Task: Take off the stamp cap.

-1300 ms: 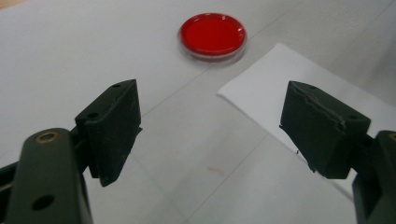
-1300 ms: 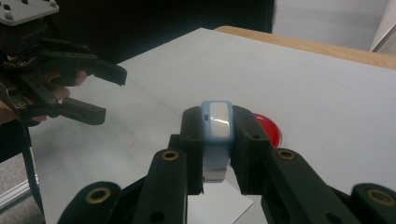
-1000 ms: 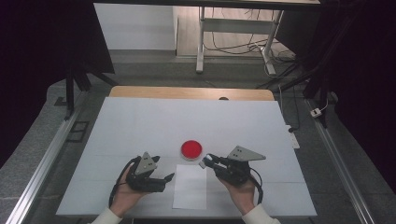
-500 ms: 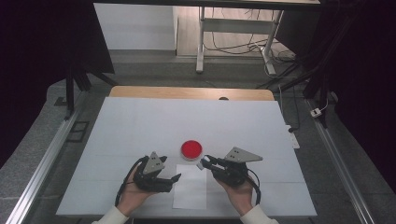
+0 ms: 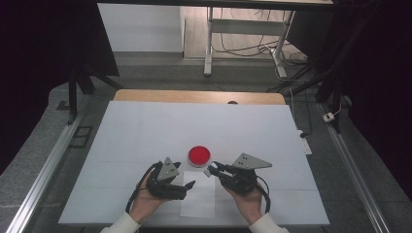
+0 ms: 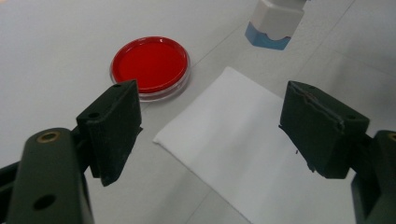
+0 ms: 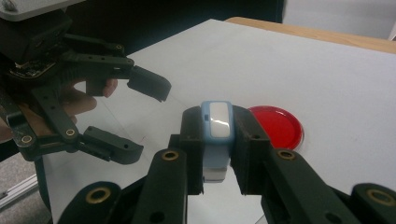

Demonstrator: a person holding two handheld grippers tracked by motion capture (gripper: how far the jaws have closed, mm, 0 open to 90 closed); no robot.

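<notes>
Two grippers work low over the white table (image 5: 145, 126), near its front edge. At the left, the left gripper (image 5: 187, 187) is held with its jaws spread wide; in the left gripper view (image 6: 210, 135) they stand well apart above the near left corner of a white paper sheet (image 6: 252, 154). Compared with a second ago, this gripper has moved right and a little forward, so its jaws now reach over the sheet's left edge (image 5: 198, 194) instead of sitting beside it. Between the two grippers and slightly farther back lies a round red dish (image 5: 199, 156) with a clear rim, flat on the table, just beyond the sheet's far edge; it has not moved. At the right, the right gripper (image 5: 212, 168) is pinching a small light-blue and white block (image 7: 218, 135), clamped upright between its jaws in the right gripper view. Its tip points left toward the dish and hovers just beside it, over the sheet's far right corner. Its position has changed very little since the earlier frames.
</notes>
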